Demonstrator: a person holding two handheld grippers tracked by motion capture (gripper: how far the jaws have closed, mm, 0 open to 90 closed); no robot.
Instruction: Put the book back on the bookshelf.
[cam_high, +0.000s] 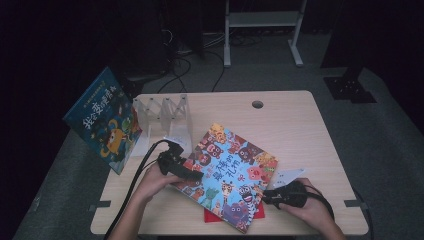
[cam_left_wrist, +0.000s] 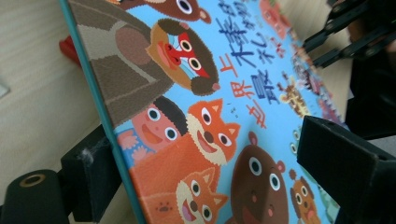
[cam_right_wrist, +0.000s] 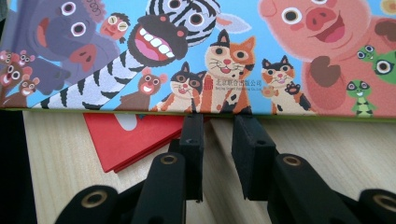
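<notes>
A picture book (cam_high: 230, 170) with cartoon animals on a blue cover lies slanted across the table's middle, over a red flat thing (cam_high: 212, 216). My left gripper (cam_high: 192, 176) is at the book's left edge. In the left gripper view the gripper (cam_left_wrist: 210, 158) is open wide around the book (cam_left_wrist: 243, 93), one jaw under the edge and one above the cover. My right gripper (cam_high: 267, 196) is at the book's near right edge. In the right gripper view its jaws (cam_right_wrist: 220, 122) stand a narrow gap apart with nothing between them, tips at the book's (cam_right_wrist: 196, 51) edge beside the red thing (cam_right_wrist: 135, 135).
A second, dark blue picture book (cam_high: 102, 122) leans at the table's left edge against a clear plastic rack (cam_high: 167, 115). The wooden table (cam_high: 290, 125) has a cable hole at the back. A stand and cables sit on the floor behind.
</notes>
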